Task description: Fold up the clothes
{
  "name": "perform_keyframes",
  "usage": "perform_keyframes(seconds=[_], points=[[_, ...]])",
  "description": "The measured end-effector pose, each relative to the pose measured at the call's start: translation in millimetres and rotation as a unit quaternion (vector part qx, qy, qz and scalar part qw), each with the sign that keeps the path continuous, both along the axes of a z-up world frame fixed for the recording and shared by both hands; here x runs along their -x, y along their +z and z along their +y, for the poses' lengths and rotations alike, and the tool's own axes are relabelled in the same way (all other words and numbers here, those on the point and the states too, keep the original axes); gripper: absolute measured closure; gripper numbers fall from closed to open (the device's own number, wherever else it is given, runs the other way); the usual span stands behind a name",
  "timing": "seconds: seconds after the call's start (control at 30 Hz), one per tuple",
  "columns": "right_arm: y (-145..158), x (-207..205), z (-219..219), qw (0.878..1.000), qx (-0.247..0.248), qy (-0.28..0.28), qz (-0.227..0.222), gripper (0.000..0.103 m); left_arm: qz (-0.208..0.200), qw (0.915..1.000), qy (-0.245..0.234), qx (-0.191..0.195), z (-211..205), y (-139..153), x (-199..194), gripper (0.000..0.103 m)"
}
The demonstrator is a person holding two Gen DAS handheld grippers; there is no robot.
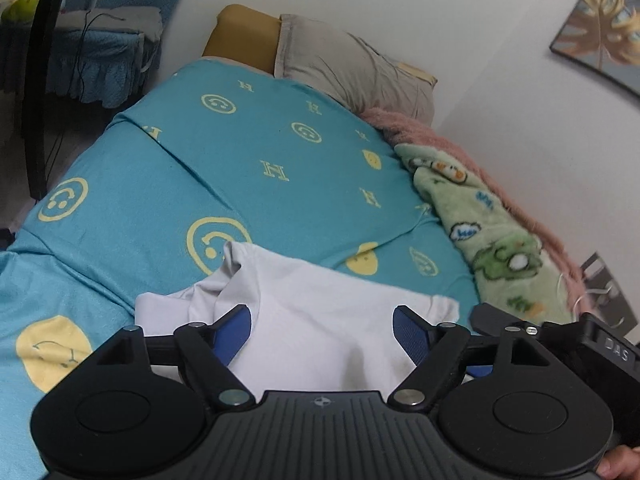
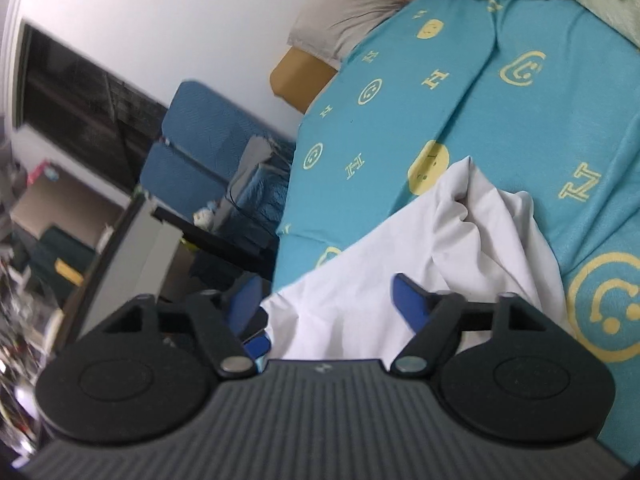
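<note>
White garment (image 1: 320,320) on teal bedsheet (image 1: 248,152), both tools over it.
Left gripper (image 1: 322,320) and right gripper (image 2: 326,300) spread wide, gripping nothing; garment crumpled, long axis indeterminate.

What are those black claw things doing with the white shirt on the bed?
A person is folding clothes with a hand-held gripper in each hand. The left hand-held gripper and the right hand-held gripper are both open, with the white shirt spread between their blue fingers. The shirt lies rumpled on the blue smiley-face bedsheet, not yet folded neatly. A green cartoon blanket and a grey pillow sit along the wall side of the bed.
</note>
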State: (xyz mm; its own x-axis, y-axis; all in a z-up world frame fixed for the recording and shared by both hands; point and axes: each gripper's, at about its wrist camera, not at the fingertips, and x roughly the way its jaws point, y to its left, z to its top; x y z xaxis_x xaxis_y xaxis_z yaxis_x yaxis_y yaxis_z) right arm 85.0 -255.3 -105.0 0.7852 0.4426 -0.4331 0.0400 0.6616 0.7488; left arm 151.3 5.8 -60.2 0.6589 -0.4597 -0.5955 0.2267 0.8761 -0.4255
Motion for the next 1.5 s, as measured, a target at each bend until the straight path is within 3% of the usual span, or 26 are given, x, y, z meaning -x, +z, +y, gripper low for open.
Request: perform_keyframes(seconds=[0.1, 0.17, 0.23, 0.33, 0.47, 0.63, 0.73, 0.8, 0.9, 1.03, 1.2, 1.4, 1.5], points=[[-8.9, -13.7, 12.4, 0.995, 0.092, 0.007, 0.026, 0.060, -0.003, 0.9992, 0.001, -0.041, -9.5, -8.5, -0.1, 0.023], [-16.7, -19.3, 16.0, 0.988, 0.152, -0.005, 0.041, 0.080, -0.005, 0.9980, 0.011, -0.062, -12.2, -16.6, -1.0, 0.024], [-20.7, -18.4, 13.3, 0.980, 0.192, -0.031, 0.043, 0.085, -0.008, 0.9954, 0.033, -0.090, -13.1, -23.2, -4.3, 0.027], [-20.4, -10.0, -2.2, 0.972, 0.217, -0.078, 0.042, 0.088, -0.017, 0.9903, 0.073, -0.117, -9.1, -29.3, -9.1, 0.027], [-22.3, -1.5, -17.0, 0.966, 0.228, -0.109, 0.054, 0.084, -0.023, 0.9904, 0.085, -0.106, 0.0, -25.4, -8.2, 0.027], [-14.7, 3.7, -7.7, 0.968, 0.236, -0.078, 0.025, 0.084, -0.041, 0.9905, 0.066, -0.114, -7.9, -17.0, 1.7, 0.026], [-23.1, -8.3, 6.1, 0.969, 0.242, -0.032, 0.045, 0.085, -0.021, 0.9897, 0.053, -0.131, -18.3, -24.1, 2.0, 0.026], [-29.0, -12.8, 15.4, 0.962, 0.267, -0.015, 0.054, 0.084, -0.006, 0.9890, 0.050, -0.139, -21.0, -31.2, 1.6, 0.027], [-26.1, -10.5, 18.5, 0.961, 0.271, -0.013, 0.055, 0.084, -0.013, 0.9878, 0.046, -0.148, -20.9, -33.0, 9.6, 0.027], [-12.9, 7.9, 17.8, 0.966, 0.251, -0.015, 0.061, 0.083, -0.022, 0.9873, 0.028, -0.155, -25.2, -21.4, 30.9, 0.026], [1.5, 36.8, 29.1, 0.962, 0.265, 0.007, 0.064, 0.083, -0.034, 0.9846, 0.002, -0.171, -34.7, -10.2, 65.4, 0.023], [-21.7, 36.0, 30.5, 0.958, 0.256, 0.033, 0.127, 0.086, 0.041, 0.9823, 0.013, -0.182, -29.3, -27.9, 75.4, 0.022], [-24.5, 36.9, 28.5, 0.960, 0.244, 0.032, 0.133, 0.086, 0.056, 0.9898, 0.023, -0.129, -13.1, -17.6, 85.6, 0.022]])
